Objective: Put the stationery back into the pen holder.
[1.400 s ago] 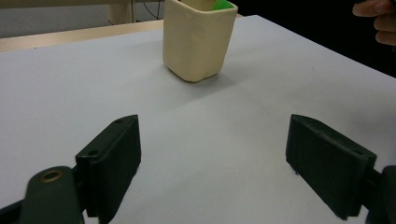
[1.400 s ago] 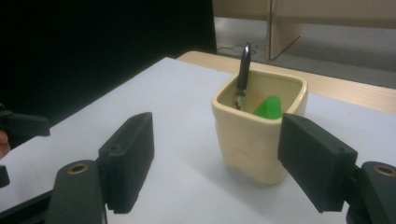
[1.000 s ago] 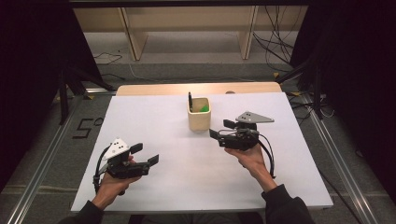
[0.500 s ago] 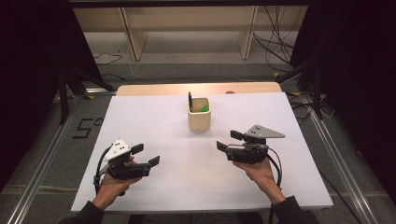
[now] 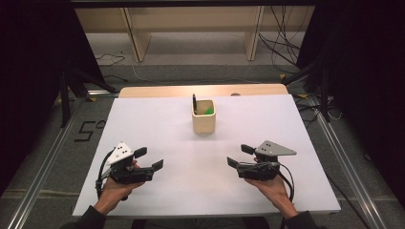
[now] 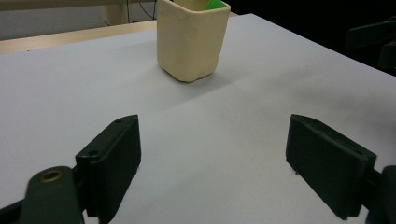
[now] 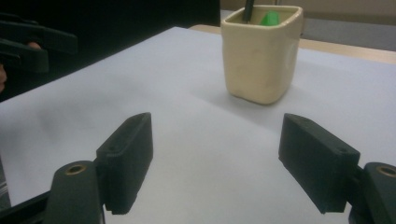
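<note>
Two grippers sitting wide open over the white table, one cream cup standing between them at the far middle.

The left gripper (image 5: 149,159) is resting low near the table's (image 5: 157,119) near-left corner, its two jaws spread wide and gripping nothing, and the right gripper (image 5: 240,155) is hovering near the near-right side, its two jaws equally wide and bare. One cream cup (image 5: 204,117) is standing upright, well apart from both, and it is showing ahead of the jaws in the left gripper view (image 6: 192,37) and the right gripper view (image 7: 260,51). Inside it, one dark pen (image 5: 194,103) is sticking up beside one green object (image 5: 208,111). Two hands are doing the holding, one per gripper.
</note>
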A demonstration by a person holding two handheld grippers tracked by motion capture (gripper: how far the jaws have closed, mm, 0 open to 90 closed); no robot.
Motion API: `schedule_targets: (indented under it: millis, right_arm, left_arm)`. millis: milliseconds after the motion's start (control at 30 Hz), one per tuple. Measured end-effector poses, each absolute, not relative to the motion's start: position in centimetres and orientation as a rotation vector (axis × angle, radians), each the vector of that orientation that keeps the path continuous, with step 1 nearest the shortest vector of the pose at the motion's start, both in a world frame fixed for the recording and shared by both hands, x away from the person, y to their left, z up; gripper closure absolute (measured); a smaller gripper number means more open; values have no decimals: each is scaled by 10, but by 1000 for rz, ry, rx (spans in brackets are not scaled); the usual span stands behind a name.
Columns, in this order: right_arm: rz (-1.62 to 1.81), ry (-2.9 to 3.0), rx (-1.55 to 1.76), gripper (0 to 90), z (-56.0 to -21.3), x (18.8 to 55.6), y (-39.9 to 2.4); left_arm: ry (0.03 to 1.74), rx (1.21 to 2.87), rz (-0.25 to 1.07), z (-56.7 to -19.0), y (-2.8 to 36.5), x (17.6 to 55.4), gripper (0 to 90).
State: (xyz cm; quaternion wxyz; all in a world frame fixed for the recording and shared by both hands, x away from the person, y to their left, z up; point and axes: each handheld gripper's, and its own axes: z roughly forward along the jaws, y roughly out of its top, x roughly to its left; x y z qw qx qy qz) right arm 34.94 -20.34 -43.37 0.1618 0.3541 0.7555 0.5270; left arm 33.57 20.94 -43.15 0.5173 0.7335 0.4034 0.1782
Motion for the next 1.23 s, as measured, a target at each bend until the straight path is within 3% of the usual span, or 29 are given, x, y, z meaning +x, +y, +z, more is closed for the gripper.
schedule_targets:
  millis: [1233]
  right_arm:
    - [1514,2110,1076,234,-442,336,-226]
  left_arm:
    - [961,1756,421,-432,210,335,175]
